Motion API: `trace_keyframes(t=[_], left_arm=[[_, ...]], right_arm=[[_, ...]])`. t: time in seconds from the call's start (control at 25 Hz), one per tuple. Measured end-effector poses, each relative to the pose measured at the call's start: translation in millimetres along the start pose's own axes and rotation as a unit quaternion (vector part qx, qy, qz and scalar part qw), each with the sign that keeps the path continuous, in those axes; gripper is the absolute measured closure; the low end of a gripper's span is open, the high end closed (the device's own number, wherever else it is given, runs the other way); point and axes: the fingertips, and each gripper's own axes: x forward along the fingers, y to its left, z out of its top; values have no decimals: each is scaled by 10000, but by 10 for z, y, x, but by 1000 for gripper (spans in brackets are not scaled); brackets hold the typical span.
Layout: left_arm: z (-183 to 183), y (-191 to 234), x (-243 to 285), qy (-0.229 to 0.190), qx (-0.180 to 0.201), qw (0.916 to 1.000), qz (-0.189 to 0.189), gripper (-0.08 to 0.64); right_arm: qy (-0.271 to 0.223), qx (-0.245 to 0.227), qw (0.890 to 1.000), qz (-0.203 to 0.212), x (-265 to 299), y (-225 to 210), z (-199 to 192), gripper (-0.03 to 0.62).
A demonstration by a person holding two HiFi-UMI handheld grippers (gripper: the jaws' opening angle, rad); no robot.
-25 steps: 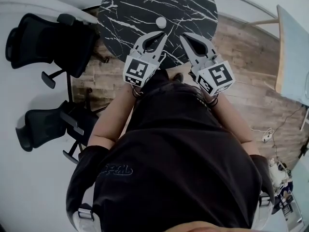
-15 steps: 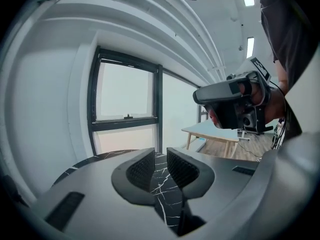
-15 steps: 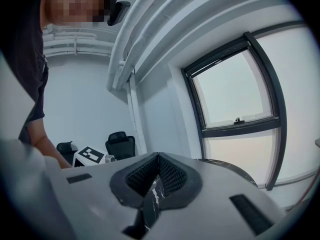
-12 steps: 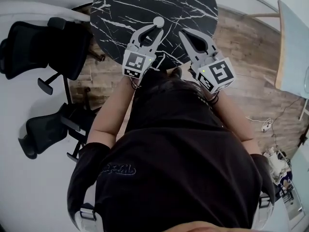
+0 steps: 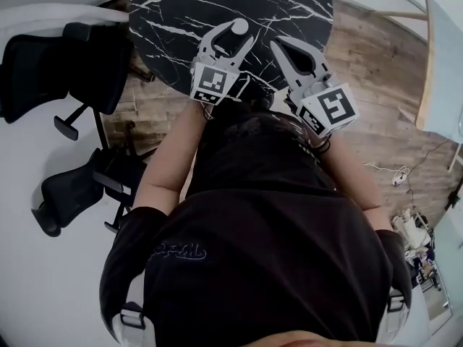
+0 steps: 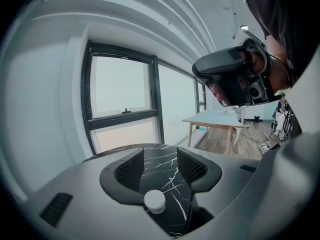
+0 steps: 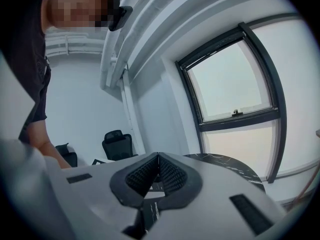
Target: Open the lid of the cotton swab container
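Grey moulded plastic on the left gripper (image 6: 161, 163), its two black pads (image 6: 131, 168) ribbed like fine mesh, standing apart after just opening, with nothing pressed between them. Low in that gap and clear of both pads, the cotton swab container (image 6: 154, 201): a small white round tub with a flat, faintly speckled top, upright on the table (image 5: 181, 6). No telling where lid meets body at this size. From the head view, the same tub right at the jaw tips, with contact impossible to judge. Behind the jaws, a white marker cube (image 5: 213, 84) printed with a black square pattern. Just beside it, the right gripper (image 7: 158, 171) in the same grey shell, ribbed pads shut together in a narrow V, empty. Underneath both, a round glossy tabletop of black marble veined in white, far rim cut off by the frame, near rim hidden under the grippers and a black shirt (image 5: 268, 251) filling the lower head view. Further out, black mesh office chairs (image 5: 65, 63) only partly in frame, a brown plank floor (image 5: 376, 71), a dark-framed window (image 6: 122, 91) glowing pale and featureless, and a light wooden desk (image 6: 215, 119) half hidden by the person's headset.
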Motion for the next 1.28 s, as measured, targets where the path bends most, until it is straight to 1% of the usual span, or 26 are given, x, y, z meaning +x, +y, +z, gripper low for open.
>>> trace_keyframes(t=[0.08,0.28,0.44,0.52,0.76,0.96,1.08,1.28], left_arm=[[-46,11,66,27,12,10000,-50,337],[-183,69,183,69,-82,9998,-173,305],[-245,92,251,-179,-298,9987,-371,265],[-326,94,301,-221,-380,9981,-443,245],[-552,89,421,-138,-495,9969,-596,221],[-734,142,490,-34,-535,9967,-607,209],[-892,132,556,121,-475,9965,-683,206],[-1175,118,655,412,-506,9952,-732,204]], right_arm=[[13,36,10000,-40,48,-56,-9,569],[60,74,9998,-193,133,-189,-29,569],[130,124,9994,-310,185,-282,-49,569],[153,163,9991,-374,199,-311,-61,569],[271,238,9983,-464,241,-315,-146,569],[244,215,9976,-604,248,-341,-166,569],[272,271,9967,-710,238,-366,-210,569],[355,354,9955,-808,237,-370,-305,569]])
